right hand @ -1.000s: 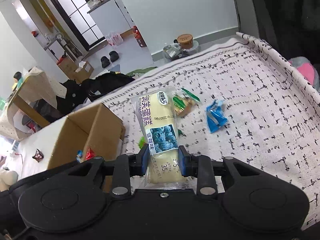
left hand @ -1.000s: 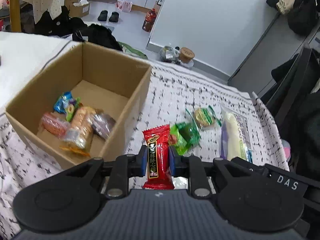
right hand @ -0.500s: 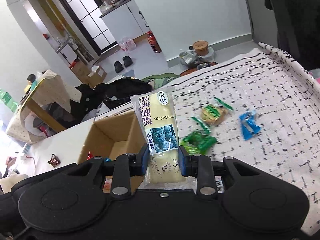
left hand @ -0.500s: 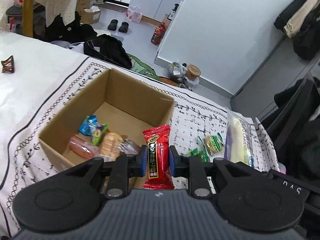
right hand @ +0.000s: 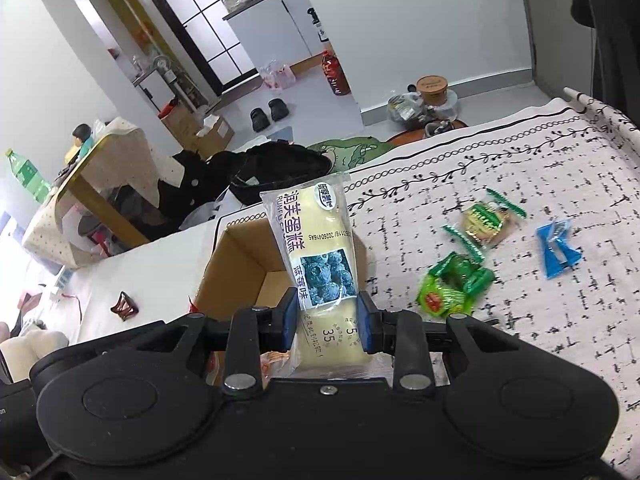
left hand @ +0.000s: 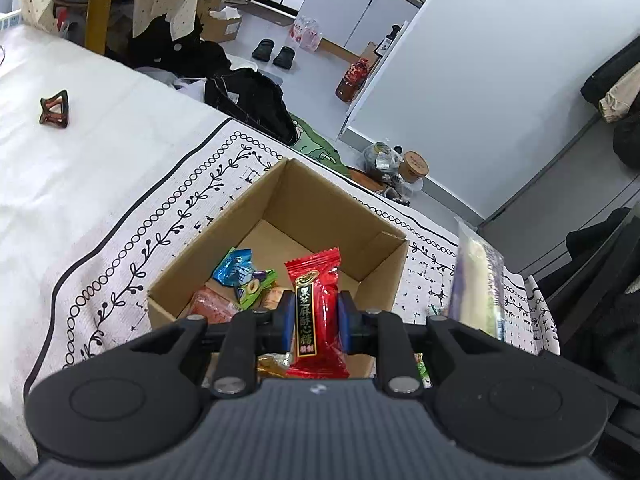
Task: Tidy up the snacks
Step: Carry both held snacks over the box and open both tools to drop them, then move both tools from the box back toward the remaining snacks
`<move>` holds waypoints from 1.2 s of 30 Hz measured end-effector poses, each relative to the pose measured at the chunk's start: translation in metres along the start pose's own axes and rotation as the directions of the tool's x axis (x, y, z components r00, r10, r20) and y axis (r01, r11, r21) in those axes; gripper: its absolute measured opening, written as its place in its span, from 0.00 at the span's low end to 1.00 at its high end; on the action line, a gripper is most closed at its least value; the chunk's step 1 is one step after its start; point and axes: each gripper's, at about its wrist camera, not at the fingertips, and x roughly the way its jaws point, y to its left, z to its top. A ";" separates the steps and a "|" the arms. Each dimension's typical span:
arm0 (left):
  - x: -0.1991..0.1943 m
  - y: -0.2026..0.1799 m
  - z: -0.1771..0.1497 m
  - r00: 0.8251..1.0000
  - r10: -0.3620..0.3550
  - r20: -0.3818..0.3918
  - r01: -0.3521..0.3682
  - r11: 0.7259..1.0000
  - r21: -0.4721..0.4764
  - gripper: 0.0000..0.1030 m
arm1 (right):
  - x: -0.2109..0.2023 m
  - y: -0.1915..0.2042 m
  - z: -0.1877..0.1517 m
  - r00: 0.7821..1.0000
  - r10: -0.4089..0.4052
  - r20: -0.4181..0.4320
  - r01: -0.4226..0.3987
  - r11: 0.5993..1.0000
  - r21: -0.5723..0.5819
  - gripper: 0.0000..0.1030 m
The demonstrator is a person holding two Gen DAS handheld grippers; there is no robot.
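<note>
My left gripper [left hand: 314,322] is shut on a red candy packet [left hand: 314,300] and holds it above the open cardboard box [left hand: 248,208]. Several wrapped snacks [left hand: 240,280] lie inside the box. My right gripper [right hand: 328,322] is shut on a pale cake packet with a blueberry picture [right hand: 316,248], held above the box's near right side [right hand: 236,264]. The cake packet also shows blurred at the right of the left wrist view [left hand: 476,280]. Loose on the patterned cloth lie a green packet [right hand: 452,284], a round biscuit packet [right hand: 486,222] and a blue packet [right hand: 556,246].
The box stands on a white cloth with black patterns [left hand: 120,240]. A small brown clip [left hand: 54,110] lies far left on the cloth. Beyond the table edge are a black bag [left hand: 248,96], shoes and jars on the floor. Dark clothing hangs at the right [left hand: 600,320].
Both grippers have moved left and up toward the box with their packets. The box is now directly under the red packet, and the loose snacks have shifted right in view.
</note>
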 end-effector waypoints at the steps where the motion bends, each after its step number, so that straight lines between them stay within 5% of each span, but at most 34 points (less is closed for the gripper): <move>1: 0.001 0.002 0.001 1.000 0.001 0.000 -0.001 1.000 -0.006 0.20 | 0.002 0.003 0.000 1.000 0.001 -0.003 -0.001 1.000 0.000 0.29; 12: -0.001 0.027 0.012 0.998 0.055 0.011 -0.054 0.992 -0.110 0.31 | 0.023 0.029 0.001 0.999 0.033 -0.018 -0.033 0.999 0.011 0.29; 14: -0.002 0.028 0.013 0.999 0.051 0.013 -0.049 0.992 -0.115 0.37 | 0.026 0.032 0.002 0.998 0.063 -0.024 -0.062 0.998 0.007 0.32; 16: -0.004 0.029 0.013 0.999 0.050 0.019 -0.048 0.992 -0.115 0.44 | 0.025 0.031 0.004 0.998 0.053 -0.032 -0.052 0.999 0.015 0.47; 23: -0.003 0.030 0.012 0.997 0.072 0.029 -0.068 0.990 -0.125 0.69 | 0.009 0.003 0.001 1.000 -0.012 -0.021 0.013 0.999 0.047 0.52; 36: 0.004 -0.008 -0.006 1.000 0.025 0.014 -0.025 0.999 -0.024 0.87 | -0.033 -0.065 0.000 0.994 -0.112 0.012 0.110 0.990 0.085 0.59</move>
